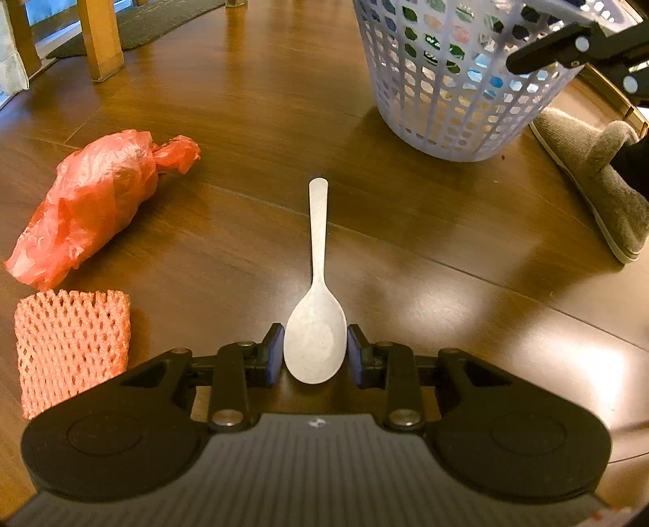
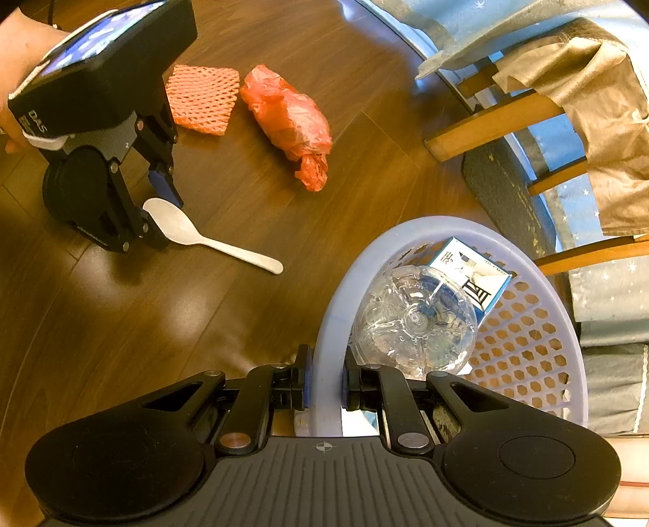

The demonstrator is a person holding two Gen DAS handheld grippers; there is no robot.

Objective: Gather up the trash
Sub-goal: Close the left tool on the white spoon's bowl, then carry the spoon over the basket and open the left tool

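Observation:
A white plastic spoon (image 1: 318, 283) lies on the wooden floor, its handle pointing away from me. My left gripper (image 1: 315, 352) (image 2: 156, 211) is down at the floor with its blue pads against both sides of the spoon's bowl, shut on it. My right gripper (image 2: 326, 381) is shut on the near rim of the pale lilac mesh basket (image 2: 527, 365) (image 1: 446, 101). Inside the basket are a clear plastic bottle (image 2: 413, 320) and a blue-and-white carton (image 2: 470, 275). A crumpled red plastic bag (image 1: 93, 202) (image 2: 288, 117) and an orange foam net (image 1: 69, 344) (image 2: 200, 97) lie left of the spoon.
A grey slipper (image 1: 600, 178) lies right of the basket. Wooden chair legs (image 1: 101, 40) (image 2: 495, 121) and a dark mat (image 1: 162, 24) stand beyond the trash, with a tan cloth (image 2: 588, 101) draped over the chair. A hand (image 2: 16, 61) holds the left gripper.

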